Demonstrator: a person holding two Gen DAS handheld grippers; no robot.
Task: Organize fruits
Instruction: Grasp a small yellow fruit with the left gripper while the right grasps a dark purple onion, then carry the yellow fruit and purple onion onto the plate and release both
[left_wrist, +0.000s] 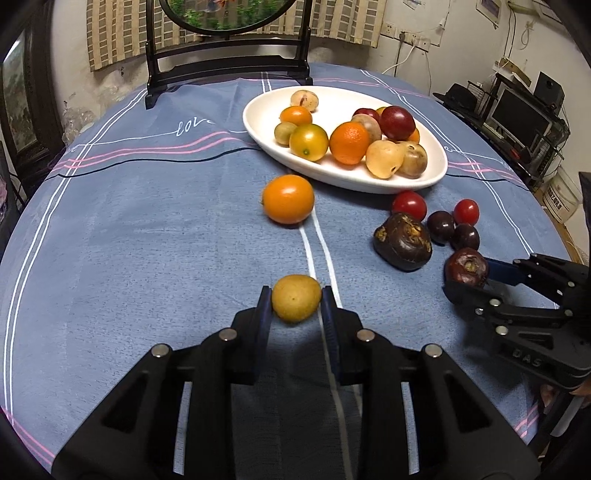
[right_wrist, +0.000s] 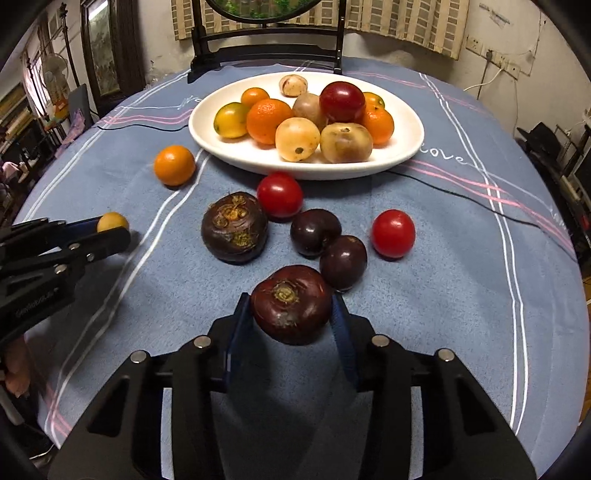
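Near the bottom of the left wrist view, the left tongs (left_wrist: 296, 304) are clamped on a small yellow fruit (left_wrist: 296, 303), just above the blue-clothed desk (left_wrist: 147, 240). A loose orange (left_wrist: 288, 199) sits farther off, near the white plate (left_wrist: 436, 162) piled with fruit. Far right, the right tongs (left_wrist: 467, 275) grip a dark maroon fruit (left_wrist: 466, 266).

Right wrist view: same maroon fruit (right_wrist: 291, 303) pinched between the right tongs (right_wrist: 291, 314), with two red tomatoes (right_wrist: 279, 194), two dark plums (right_wrist: 315, 232) and another brown-purple fruit (right_wrist: 234, 228) scattered beyond it, near the plate (right_wrist: 207, 136).
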